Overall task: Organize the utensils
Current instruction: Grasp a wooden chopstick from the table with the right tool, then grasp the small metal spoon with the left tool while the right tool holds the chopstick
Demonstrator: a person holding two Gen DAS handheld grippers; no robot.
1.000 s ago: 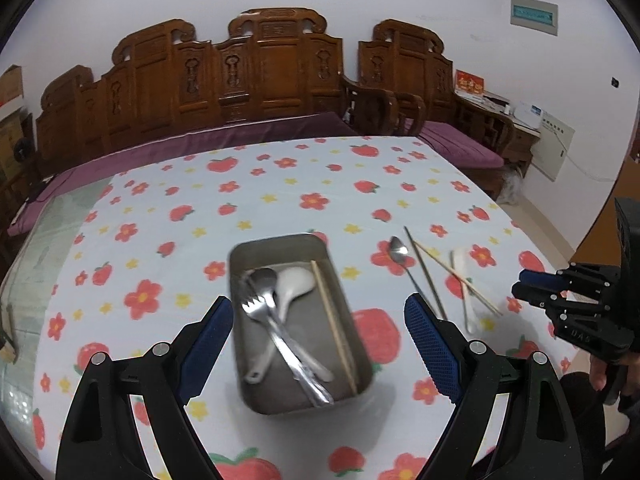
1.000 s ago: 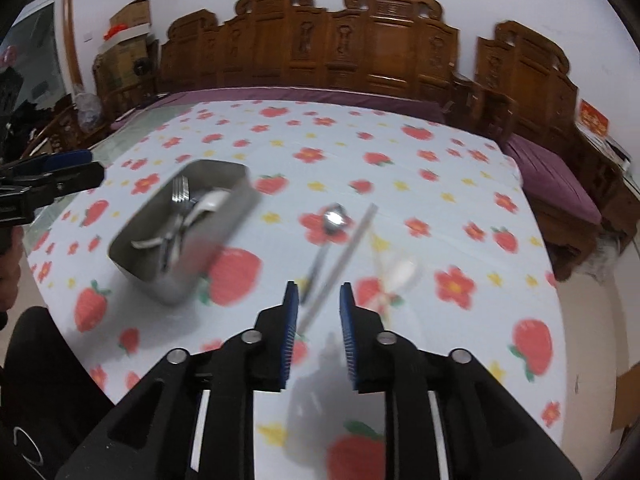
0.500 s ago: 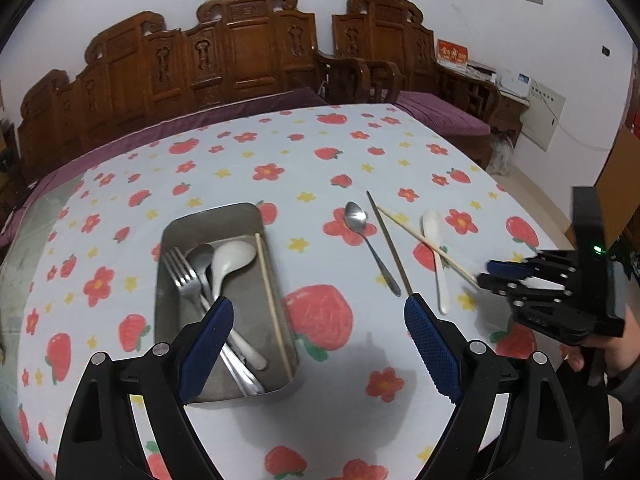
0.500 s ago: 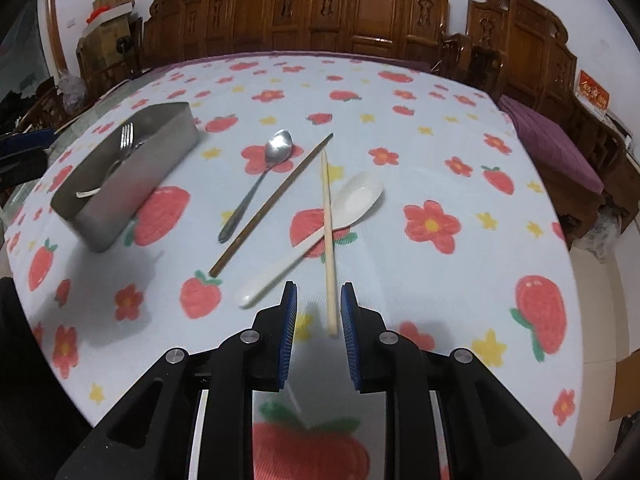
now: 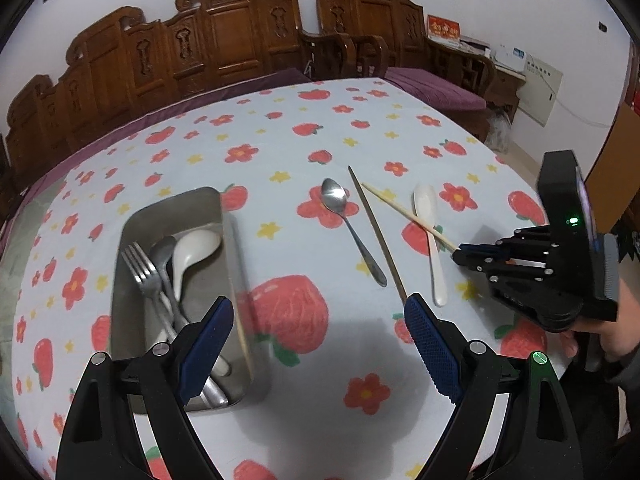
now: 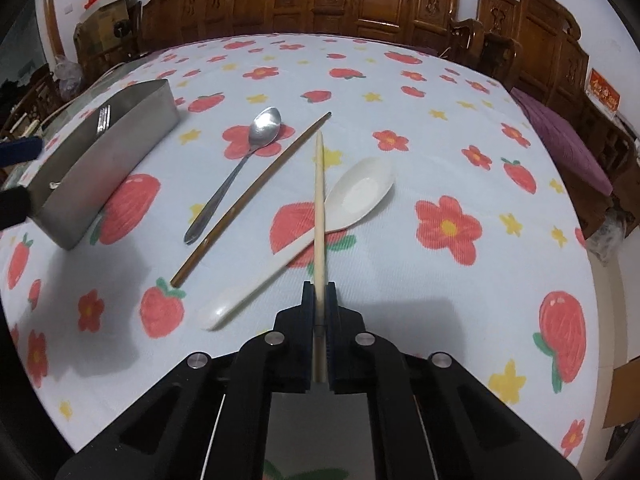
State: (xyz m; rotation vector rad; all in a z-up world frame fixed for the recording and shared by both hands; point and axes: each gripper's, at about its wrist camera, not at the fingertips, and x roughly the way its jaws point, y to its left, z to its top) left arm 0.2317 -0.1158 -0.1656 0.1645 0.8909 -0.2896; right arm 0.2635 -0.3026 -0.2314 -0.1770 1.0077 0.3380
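Desk (image 6: 400, 92) under strawberry cloth, metal tray (image 6: 120, 148) far left of the right jaws, already loaded: fork, spoons, one chopstick along its right wall.

Still loose on the cloth, ahead of the right gripper (image 6: 319, 300): white ceramic spoon (image 6: 352, 196), dark chopstick (image 6: 256, 192), steel spoon (image 6: 240, 164), pale chopstick (image 6: 319, 200).

Right jaws closing, pinched onto the near end of the pale chopstick. Long axis straight ahead along the jaw line, far tip pointing away, shaft crossing over the white spoon's handle. Probably needs a clean lift first, else the spoon gets dragged.

Tray lies left of the held stick; likely needs a swing left and a turn to line up with the tray's long side.

Left gripper (image 5: 318, 344) wide open, empty, hanging just right of the tray (image 5: 132, 240). Nearer the tray, but the right has the stick (image 5: 408, 216).
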